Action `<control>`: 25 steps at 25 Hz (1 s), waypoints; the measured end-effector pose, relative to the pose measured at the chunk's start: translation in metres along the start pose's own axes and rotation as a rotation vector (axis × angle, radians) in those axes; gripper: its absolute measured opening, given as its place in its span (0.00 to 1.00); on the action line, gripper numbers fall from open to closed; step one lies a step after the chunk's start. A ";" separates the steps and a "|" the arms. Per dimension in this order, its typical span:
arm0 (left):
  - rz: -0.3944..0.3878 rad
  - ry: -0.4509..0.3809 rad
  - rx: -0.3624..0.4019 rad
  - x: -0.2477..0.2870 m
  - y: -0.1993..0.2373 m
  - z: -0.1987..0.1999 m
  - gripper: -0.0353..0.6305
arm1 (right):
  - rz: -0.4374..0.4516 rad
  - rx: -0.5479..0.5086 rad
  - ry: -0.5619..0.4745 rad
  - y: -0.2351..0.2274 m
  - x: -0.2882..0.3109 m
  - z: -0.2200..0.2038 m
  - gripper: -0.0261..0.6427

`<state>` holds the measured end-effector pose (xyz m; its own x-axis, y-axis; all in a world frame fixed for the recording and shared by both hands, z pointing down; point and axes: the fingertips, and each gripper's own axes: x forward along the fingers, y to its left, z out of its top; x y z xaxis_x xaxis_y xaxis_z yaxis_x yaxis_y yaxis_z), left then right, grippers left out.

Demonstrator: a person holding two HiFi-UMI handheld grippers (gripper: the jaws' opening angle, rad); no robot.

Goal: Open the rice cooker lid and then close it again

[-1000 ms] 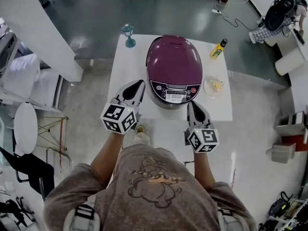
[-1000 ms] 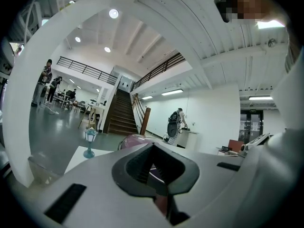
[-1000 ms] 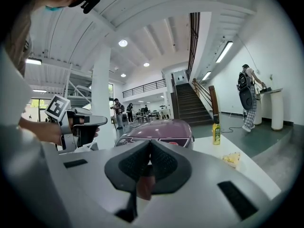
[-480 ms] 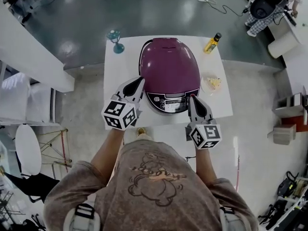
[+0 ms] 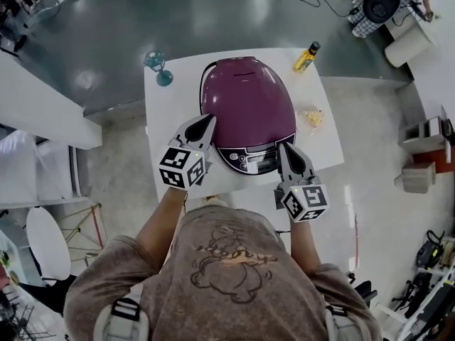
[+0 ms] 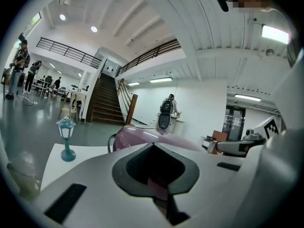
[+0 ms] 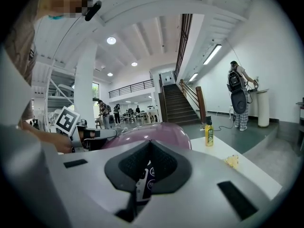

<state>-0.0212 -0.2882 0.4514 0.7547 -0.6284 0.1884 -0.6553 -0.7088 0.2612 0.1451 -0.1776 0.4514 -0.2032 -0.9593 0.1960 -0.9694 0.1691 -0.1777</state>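
Purple rice cooker [image 5: 247,112] with its lid [image 5: 245,94] shut, on a white table [image 5: 162,137].
The cooker is a rounded, glossy plum-coloured pot standing upright near the middle of the tabletop. Its domed lid lies flat and closed over the body, catching the ceiling lights. A dark, silver-edged control panel [image 5: 257,159] with a small display and buttons faces the table's near edge.

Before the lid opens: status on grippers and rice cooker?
Left gripper and right gripper both shut, empty, flanking the rice cooker front. Lid down. Yellow bottle, lamp figurine at far corners, not blocking.
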 end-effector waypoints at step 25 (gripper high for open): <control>0.058 0.014 -0.024 0.003 0.002 -0.002 0.08 | 0.129 -0.135 0.181 0.014 0.019 -0.015 0.05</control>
<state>-0.0205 -0.2910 0.4543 0.7157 -0.6639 0.2170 -0.6975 -0.6630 0.2720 0.1260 -0.1896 0.4675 -0.3356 -0.8739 0.3517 -0.9411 0.3275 -0.0841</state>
